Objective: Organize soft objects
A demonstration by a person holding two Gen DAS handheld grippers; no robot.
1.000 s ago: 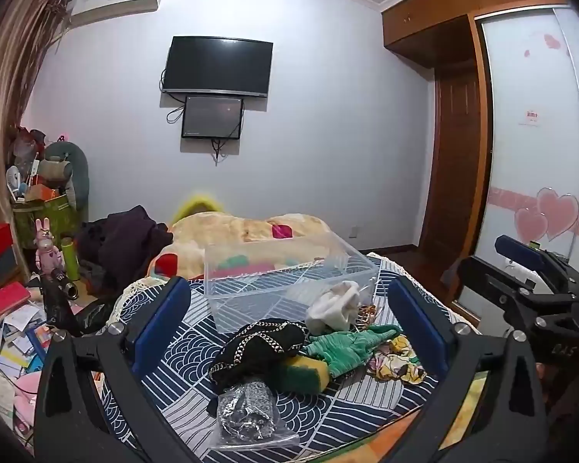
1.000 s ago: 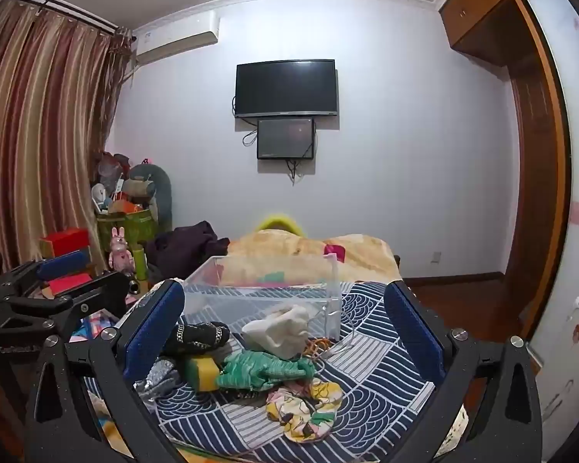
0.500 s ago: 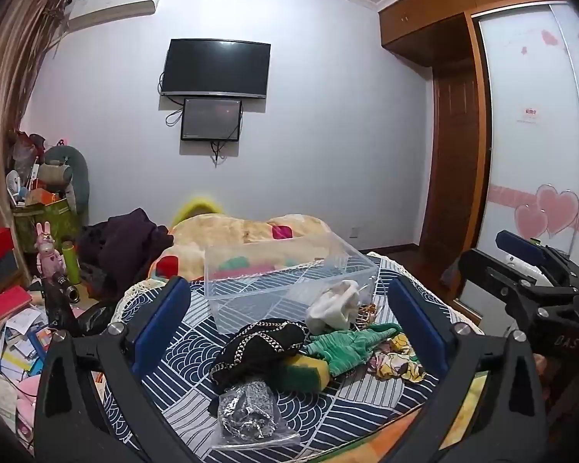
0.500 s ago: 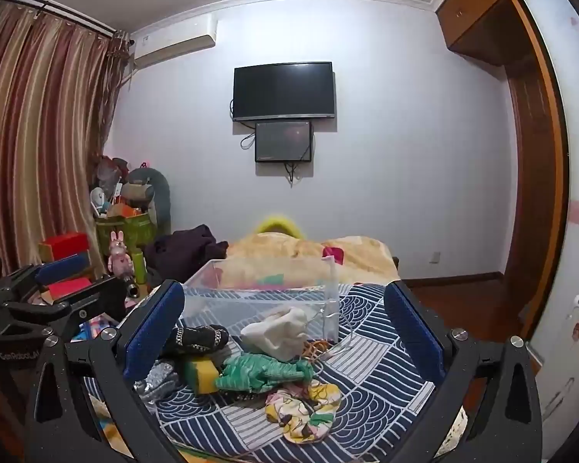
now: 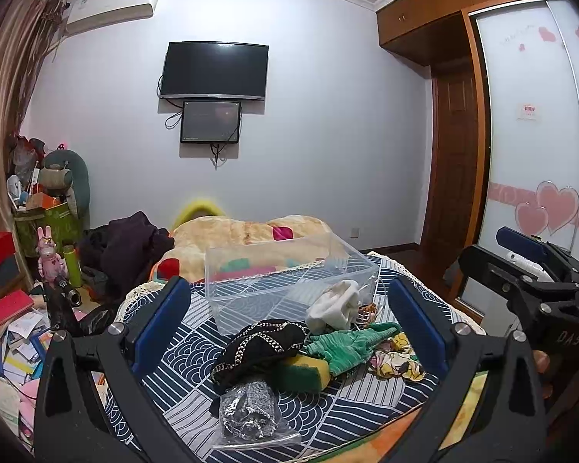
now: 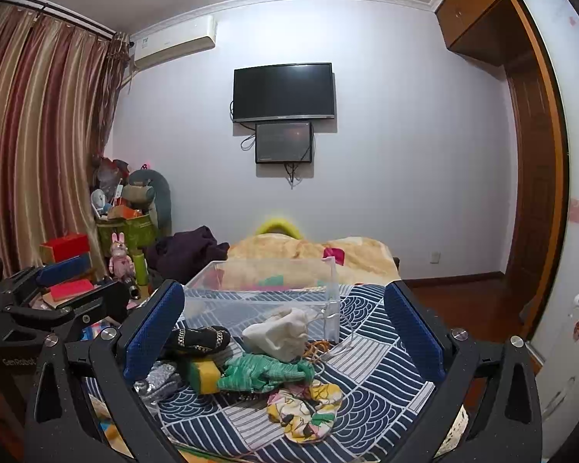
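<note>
A heap of soft things lies on the blue patterned cloth (image 5: pixel 181 362) in front of a clear plastic box (image 5: pixel 285 281): a black cloth with gold trim (image 5: pixel 262 343), a white cloth (image 5: pixel 334 305), a green glove (image 5: pixel 347 345), a yellow-green sponge (image 5: pixel 305 372), a floral scrunchie (image 5: pixel 395 359) and a bagged grey item (image 5: pixel 249 411). My left gripper (image 5: pixel 289 324) is open and empty, held back from the heap. My right gripper (image 6: pixel 285 328) is open and empty over the same heap: green glove (image 6: pixel 262 372), white cloth (image 6: pixel 280 332), scrunchie (image 6: pixel 305 413), box (image 6: pixel 266 289).
A beige blanket (image 5: pixel 247 231) and dark clothes (image 5: pixel 123 243) lie behind the box. Boxes, books and toys clutter the floor at the left (image 5: pixel 7 308). A wardrobe and door stand at the right (image 5: pixel 455 146). The right gripper shows at the left view's right edge (image 5: pixel 536 270).
Both grippers have drifted only slightly. The heap and the box have not moved.
</note>
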